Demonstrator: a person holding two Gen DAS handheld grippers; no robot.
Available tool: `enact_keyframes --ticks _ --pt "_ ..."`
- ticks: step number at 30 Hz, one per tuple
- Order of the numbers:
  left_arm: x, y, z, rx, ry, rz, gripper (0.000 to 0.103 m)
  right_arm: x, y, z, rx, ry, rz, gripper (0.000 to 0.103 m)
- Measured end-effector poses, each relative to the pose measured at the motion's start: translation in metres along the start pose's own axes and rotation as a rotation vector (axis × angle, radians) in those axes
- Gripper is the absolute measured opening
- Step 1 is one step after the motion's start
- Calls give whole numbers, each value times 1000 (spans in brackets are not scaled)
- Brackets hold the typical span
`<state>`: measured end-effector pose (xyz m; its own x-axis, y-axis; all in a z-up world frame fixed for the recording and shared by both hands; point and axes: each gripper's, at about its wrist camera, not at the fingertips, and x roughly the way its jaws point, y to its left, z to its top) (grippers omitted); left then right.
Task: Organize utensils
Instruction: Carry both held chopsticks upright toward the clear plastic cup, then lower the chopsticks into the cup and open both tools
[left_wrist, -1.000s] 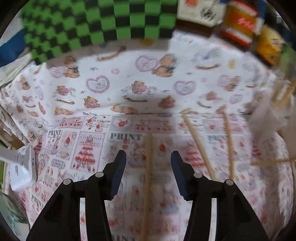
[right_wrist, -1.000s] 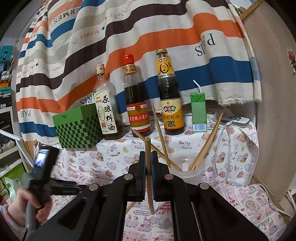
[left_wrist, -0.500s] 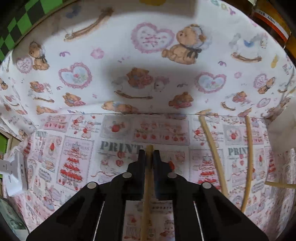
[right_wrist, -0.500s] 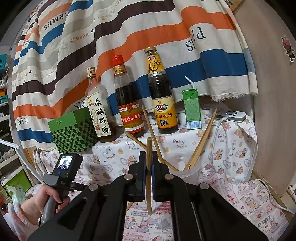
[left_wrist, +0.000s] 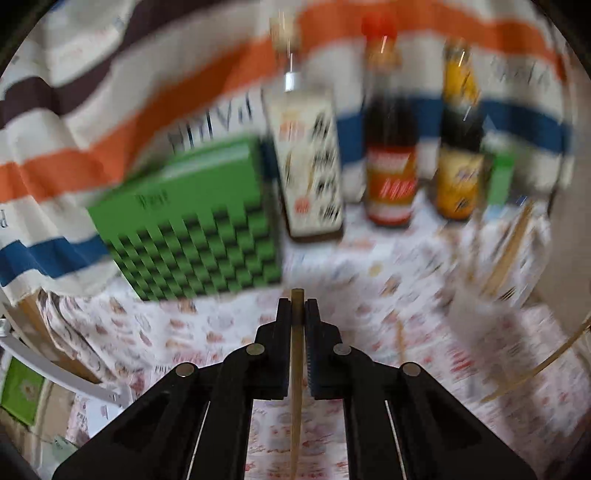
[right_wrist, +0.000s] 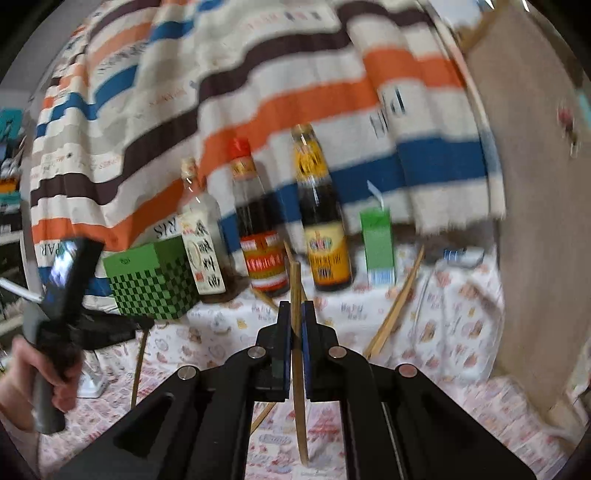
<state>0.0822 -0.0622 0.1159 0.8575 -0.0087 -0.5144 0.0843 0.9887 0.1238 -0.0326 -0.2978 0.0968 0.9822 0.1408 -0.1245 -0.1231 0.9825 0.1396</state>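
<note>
While clamped, left hand-held gripper (left_wrist: 297, 314) has lifted its chopstick (left_wrist: 296, 384) off the cloth.

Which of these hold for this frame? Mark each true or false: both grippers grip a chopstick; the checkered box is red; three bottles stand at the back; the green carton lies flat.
1. Both grippers grip a chopstick. True: the left gripper is shut on a chopstick, and the right gripper on its own chopstick.
2. The checkered box is red. False: it is green and black.
3. Three bottles stand at the back. True.
4. The green carton lies flat. False: it stands upright.
</note>
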Motion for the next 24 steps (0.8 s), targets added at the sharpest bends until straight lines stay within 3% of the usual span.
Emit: enact_keyframes --ticks 6,11,16,22,24 --pt "-59 -8 16 -91 -183 -130 6 -6 -10 9 44 -7 62 6" --pt "-89 -23 23 -172 -346 -219 6 -14 -22 25 66 -47 45 6" --pt "-92 -48 41 -230 -395 -342 6 -15 -28 63 51 -92 19 6" --pt "-83 -79 60 -253 -475 -353 6 -2 -39 89 42 -160 -17 6" --pt "-74 -84 63 -277 -486 -394 6 5 -43 87 27 -196 -48 6"
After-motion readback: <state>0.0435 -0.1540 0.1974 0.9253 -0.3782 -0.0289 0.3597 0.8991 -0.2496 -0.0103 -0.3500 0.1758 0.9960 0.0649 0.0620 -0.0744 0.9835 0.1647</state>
